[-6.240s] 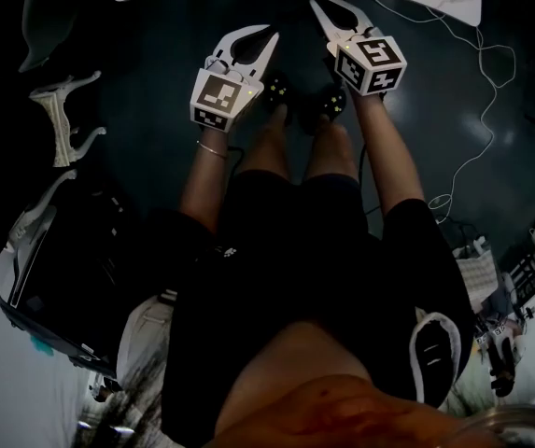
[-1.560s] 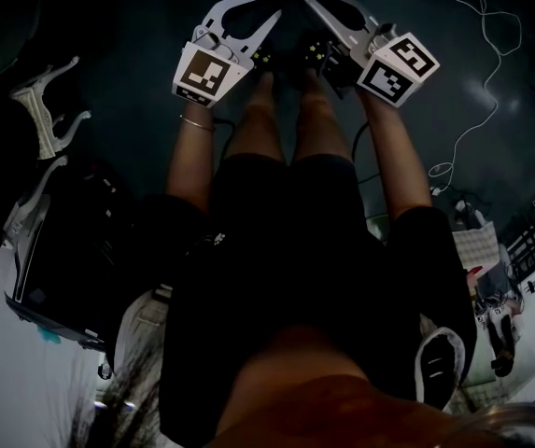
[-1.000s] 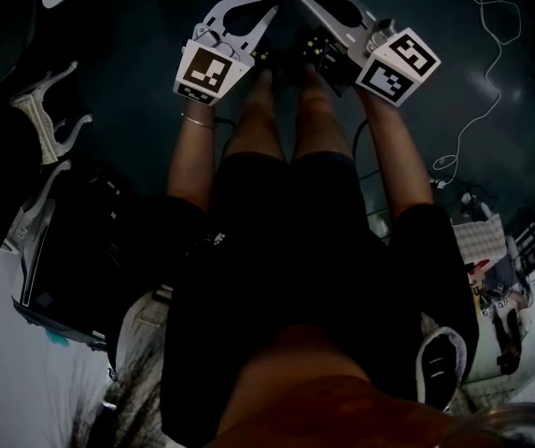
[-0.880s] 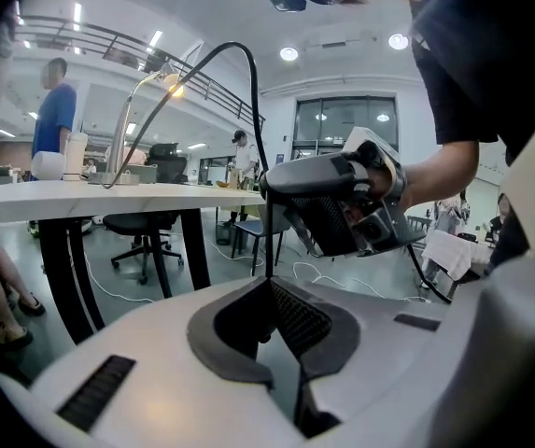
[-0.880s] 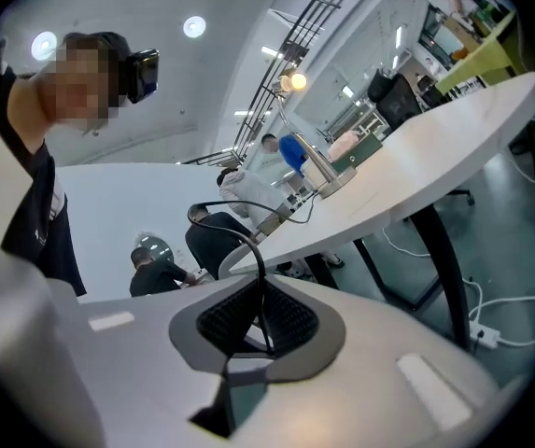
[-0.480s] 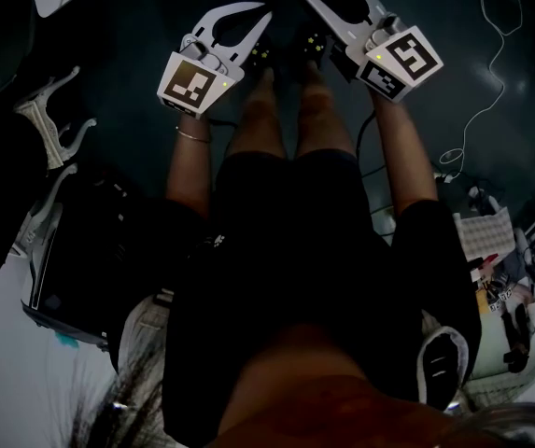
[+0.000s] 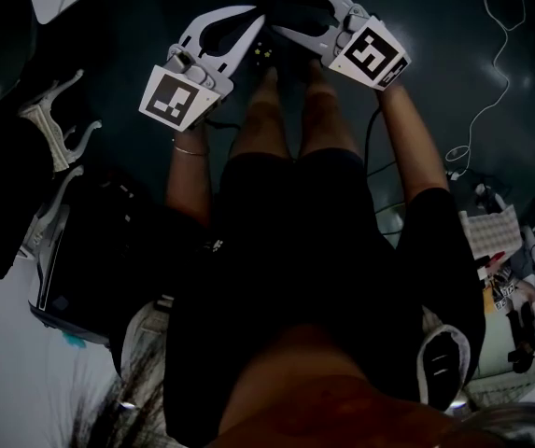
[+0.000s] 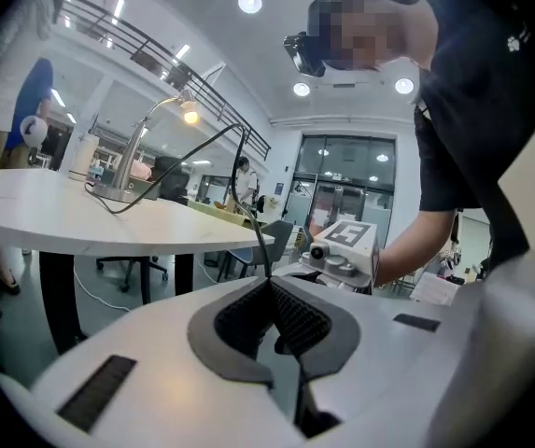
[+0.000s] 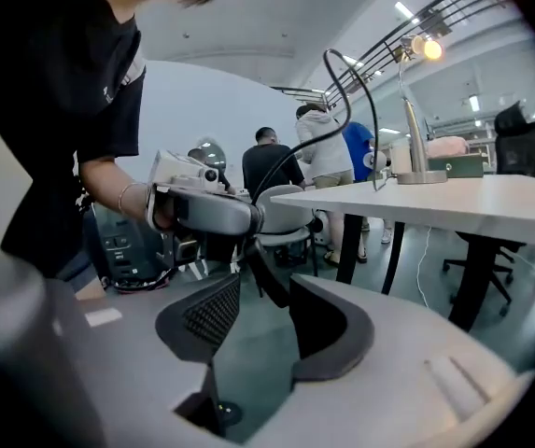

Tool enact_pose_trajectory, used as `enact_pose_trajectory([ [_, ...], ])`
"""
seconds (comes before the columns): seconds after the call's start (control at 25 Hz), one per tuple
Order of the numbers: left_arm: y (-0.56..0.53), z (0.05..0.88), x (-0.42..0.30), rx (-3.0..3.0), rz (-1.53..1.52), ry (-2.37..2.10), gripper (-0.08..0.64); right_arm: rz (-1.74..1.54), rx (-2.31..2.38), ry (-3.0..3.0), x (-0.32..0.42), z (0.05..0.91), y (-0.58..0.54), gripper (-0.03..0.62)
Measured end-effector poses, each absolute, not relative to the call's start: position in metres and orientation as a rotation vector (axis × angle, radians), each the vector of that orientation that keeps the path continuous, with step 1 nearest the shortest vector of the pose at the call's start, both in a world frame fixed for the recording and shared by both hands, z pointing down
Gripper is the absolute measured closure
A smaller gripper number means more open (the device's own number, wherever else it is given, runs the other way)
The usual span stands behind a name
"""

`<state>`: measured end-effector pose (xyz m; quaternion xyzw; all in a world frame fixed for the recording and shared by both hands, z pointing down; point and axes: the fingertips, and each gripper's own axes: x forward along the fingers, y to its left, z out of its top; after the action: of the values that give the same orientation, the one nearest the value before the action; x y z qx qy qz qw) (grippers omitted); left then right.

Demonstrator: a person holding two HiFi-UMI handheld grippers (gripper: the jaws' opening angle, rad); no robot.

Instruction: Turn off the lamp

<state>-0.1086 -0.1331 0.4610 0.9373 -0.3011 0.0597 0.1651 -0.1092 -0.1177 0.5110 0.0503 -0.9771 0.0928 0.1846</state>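
Note:
The desk lamp (image 8: pixel 190 112) is lit on the white table (image 8: pixel 108 227); in the right gripper view the lamp (image 9: pixel 407 110) stands at the right, its head glowing. Its black cable (image 8: pixel 246 152) arcs off the table down into my left gripper (image 8: pixel 269 283), which is shut on it. In the head view the left gripper (image 7: pixel 260 17) and right gripper (image 7: pixel 274 11) meet tip to tip above the person's feet. My right gripper (image 9: pixel 265 283) has its jaws opening wide; the cable (image 9: pixel 346 59) runs down between them, untouched by the pads.
The table (image 9: pixel 454 203) edge is close ahead, with chairs and its legs beneath. People (image 9: pixel 323 147) stand behind it. On the dark floor lie a white cord (image 7: pixel 491 54), spare gripper parts (image 7: pixel 57 119) and a black case (image 7: pixel 80 269).
The right gripper has rolled and its jaws have gone from nearly closed to wide apart. The left gripper has lifted a little with the cable. The lamp stays lit.

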Motion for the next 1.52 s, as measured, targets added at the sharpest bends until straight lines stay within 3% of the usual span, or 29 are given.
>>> enact_pose_trajectory([
  [1.52, -0.141, 0.449, -0.108, 2.599, 0.006, -0.814, 0.551, 0.379, 0.098, -2.796, -0.114, 0.515, -0.117, 0.489],
])
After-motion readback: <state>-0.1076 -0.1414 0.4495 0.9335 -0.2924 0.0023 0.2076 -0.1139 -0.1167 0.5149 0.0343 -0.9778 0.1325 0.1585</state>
